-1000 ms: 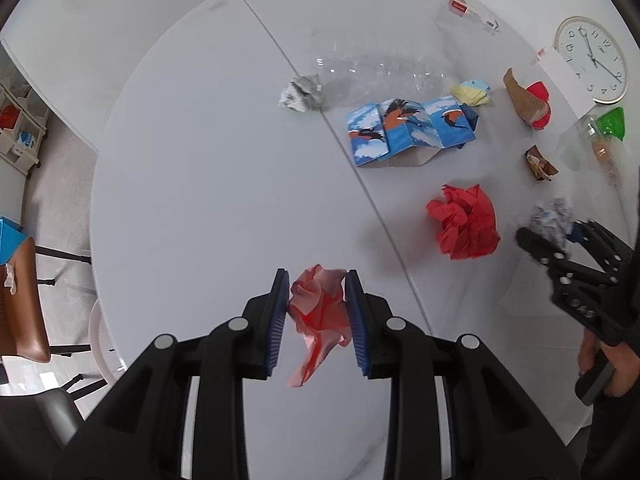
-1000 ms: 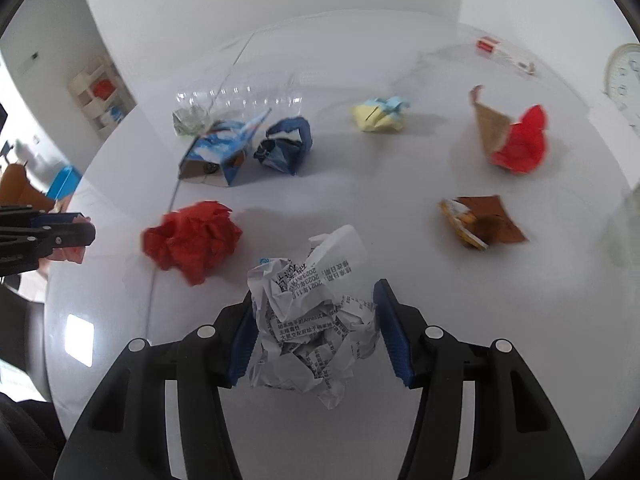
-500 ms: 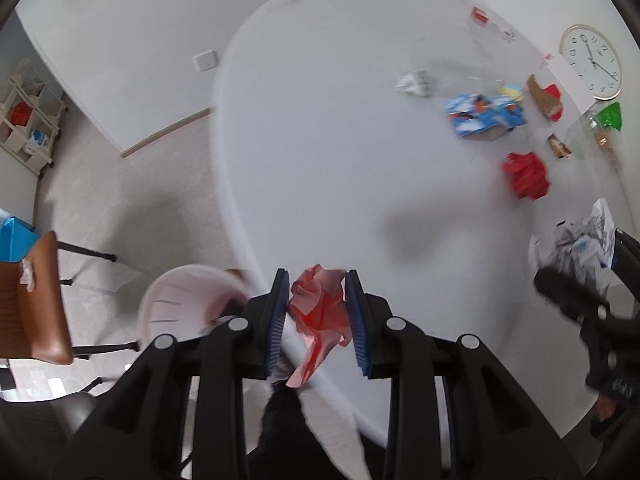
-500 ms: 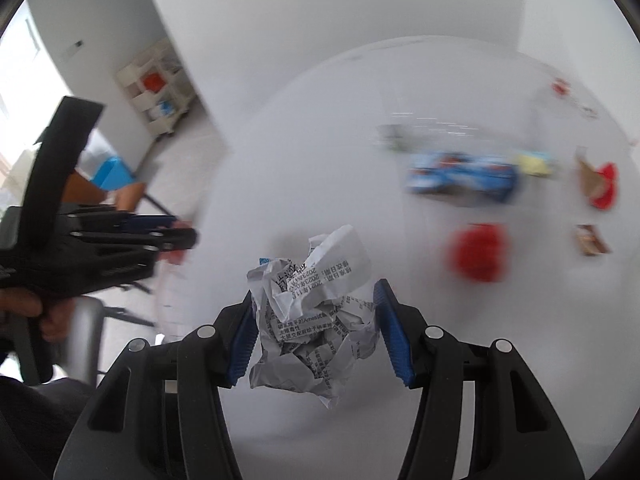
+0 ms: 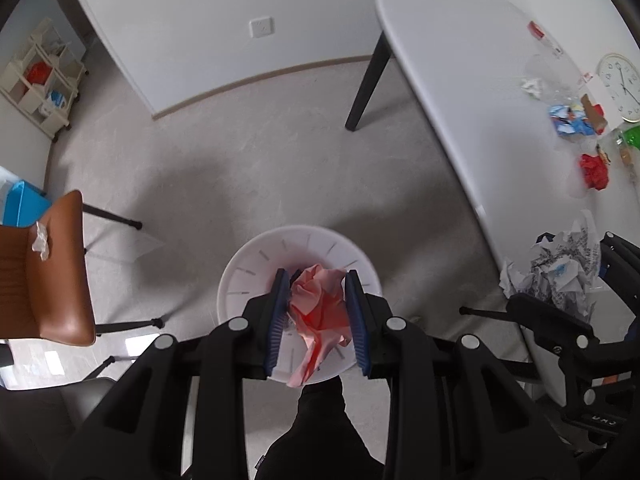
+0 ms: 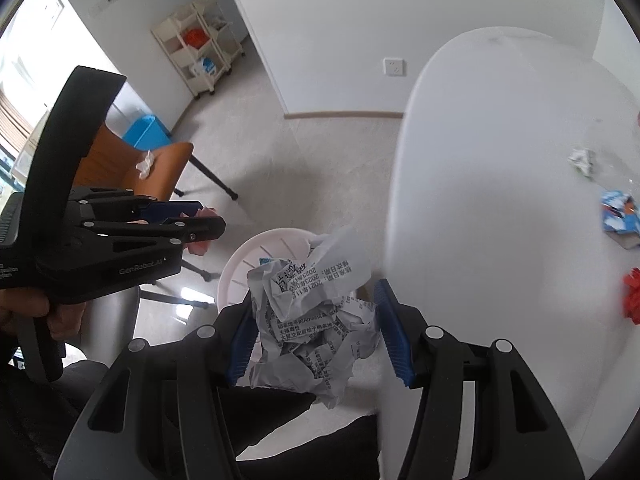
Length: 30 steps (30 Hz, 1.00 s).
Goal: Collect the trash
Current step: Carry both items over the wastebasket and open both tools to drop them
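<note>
My left claw clamps pink crumpled paper over the white bin; at three o'clock, my right claw clamps printed crumpled paper.

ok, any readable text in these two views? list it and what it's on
"GenRobot.AI": side of the black left gripper, right wrist view.
Crumpled grey printed paper in the right gripper: Chinese print and some digits, too creased to quote.
White round wall clock: numerals too small.
Letters on right gripper's body in left wrist view: upside down, unreadable.
</note>
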Tool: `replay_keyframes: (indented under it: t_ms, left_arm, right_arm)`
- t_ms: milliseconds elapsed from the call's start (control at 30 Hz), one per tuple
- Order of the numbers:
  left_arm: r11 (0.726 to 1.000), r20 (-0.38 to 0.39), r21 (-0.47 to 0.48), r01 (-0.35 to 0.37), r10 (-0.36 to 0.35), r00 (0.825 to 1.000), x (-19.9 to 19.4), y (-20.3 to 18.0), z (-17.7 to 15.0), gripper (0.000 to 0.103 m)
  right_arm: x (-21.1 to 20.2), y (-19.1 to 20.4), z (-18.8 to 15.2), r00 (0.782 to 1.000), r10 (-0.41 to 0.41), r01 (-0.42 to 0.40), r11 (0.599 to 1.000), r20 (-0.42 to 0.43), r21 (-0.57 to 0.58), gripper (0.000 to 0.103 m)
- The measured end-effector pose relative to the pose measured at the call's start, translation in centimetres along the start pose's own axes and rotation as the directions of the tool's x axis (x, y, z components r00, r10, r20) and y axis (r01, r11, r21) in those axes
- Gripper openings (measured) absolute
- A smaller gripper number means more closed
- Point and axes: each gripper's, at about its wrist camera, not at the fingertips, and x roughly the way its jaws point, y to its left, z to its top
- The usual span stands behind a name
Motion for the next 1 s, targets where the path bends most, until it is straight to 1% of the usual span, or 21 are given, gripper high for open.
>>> replay_keyframes:
  t_ms: [167, 233, 267, 300, 333, 400, 500, 567, 633, 833, 1000]
  left_arm:
    - [0.999, -0.073, -0.017, 0.044, -0.045, 0.996, 3.2, 1.8, -0.7, 0.029]
    - [0.999, -0.098, -0.014, 0.045, -0.046, 0.994, 4.3, 1.8, -0.9, 0.034]
    - [0.999, -0.109, -0.014, 0.049, -0.05, 0.993, 4.7, 1.8, -0.9, 0.041]
    - [0.998, -0.123, -0.016, 0.055, -0.057, 0.991, 5.2, 1.8, -1.0, 0.053]
    - [0.999, -0.129, -0.023, 0.05, -0.052, 0.99, 5.4, 1.8, -1.3, 0.059]
    - [0.999, -0.128, -0.032, 0.041, -0.045, 0.991, 5.4, 1.9, -1.6, 0.079]
    - [0.999, -0.13, -0.036, 0.022, -0.027, 0.991, 5.3, 2.1, -1.7, 0.093]
    - [0.999, -0.144, -0.033, -0.003, -0.002, 0.99, 5.4, 2.5, -1.8, 0.093]
    - [0.999, -0.143, -0.048, -0.022, 0.015, 0.99, 5.0, 3.2, -1.8, 0.095]
    - [0.99, -0.104, -0.132, -0.046, 0.032, 0.994, 3.1, 5.7, -2.1, 0.095]
    - [0.983, -0.069, -0.168, -0.069, 0.059, 0.996, 1.6, 7.5, -2.6, 0.095]
  right_arm:
    - [1.4, 1.6, 0.1, 0.999, -0.012, 0.012, 1.0, -0.05, -0.005, 0.056]
    - [1.8, 2.0, 0.1, 0.998, -0.015, 0.014, 1.0, -0.063, -0.012, 0.056]
    - [2.1, 2.0, 0.3, 0.997, -0.017, 0.015, 1.0, -0.073, -0.02, 0.056]
    - [2.2, 2.2, 0.4, 0.997, -0.021, 0.019, 0.999, -0.08, -0.028, 0.056]
    - [2.5, 2.2, 0.5, 0.996, -0.029, 0.026, 0.999, -0.088, -0.04, 0.056]
    - [2.9, 2.3, 0.7, 0.994, -0.039, 0.033, 0.998, -0.102, -0.059, 0.056]
    - [3.3, 2.4, 0.8, 0.993, -0.05, 0.041, 0.996, -0.111, -0.076, 0.057]
    - [3.5, 2.4, 1.0, 0.992, -0.051, 0.042, 0.996, -0.113, -0.081, 0.058]
    - [3.7, 2.5, 0.9, 0.991, -0.053, 0.043, 0.995, -0.119, -0.087, 0.058]
    - [4.8, 3.7, 1.2, 0.99, -0.039, 0.022, 0.992, -0.136, -0.127, 0.059]
    - [6.4, 5.2, 1.3, 0.987, -0.017, -0.011, 0.984, -0.158, -0.175, 0.059]
